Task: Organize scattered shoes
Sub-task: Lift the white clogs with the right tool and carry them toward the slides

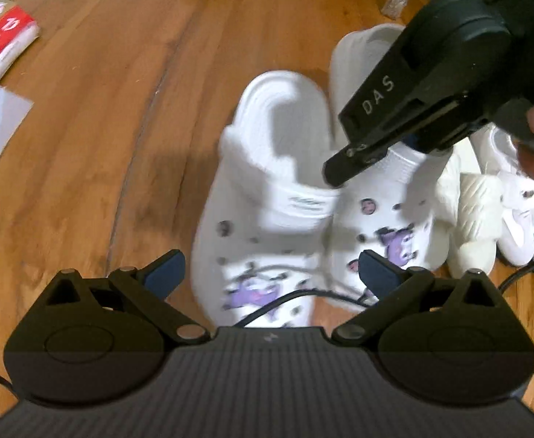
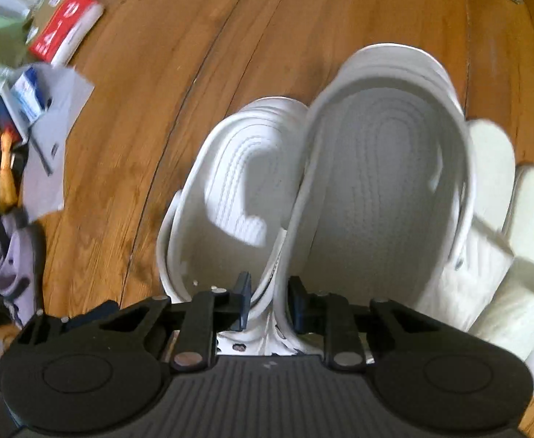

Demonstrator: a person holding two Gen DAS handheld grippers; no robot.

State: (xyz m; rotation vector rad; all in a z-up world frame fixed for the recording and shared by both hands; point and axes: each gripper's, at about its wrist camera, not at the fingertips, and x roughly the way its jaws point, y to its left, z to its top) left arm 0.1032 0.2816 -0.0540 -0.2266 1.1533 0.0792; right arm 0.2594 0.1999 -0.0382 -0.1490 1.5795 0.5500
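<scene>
On the wooden floor (image 1: 120, 116), two white clogs with purple charms stand side by side, touching along their inner edges, at the left end of a row that continues with a cream quilted slipper (image 1: 475, 215) and white sneakers (image 1: 518, 219). Right gripper (image 2: 267, 297): jaws pressed narrowly together, pinching the inner collar wall of the right-hand clog (image 2: 383, 197), whose heel sits higher in the view than that of the left-hand clog (image 2: 230, 189); the shoe appears lifted or tipped, though blur leaves this uncertain. Left gripper (image 1: 272, 273): fingers spread wide, hovering above the toe of the left-hand clog, holding nothing; a black cable (image 1: 303, 299) crosses beneath it. Judged step: setting the held clog down flush with its partner. Good practice would be to lower it until the sole lies flat, toes level and pointing the same way, then release without dragging the collar sideways. Risks: nudging the neighbouring slipper, or snagging the cable. A lilac sandal (image 2: 15, 255) lies well apart amid clutter, still unsorted.
</scene>
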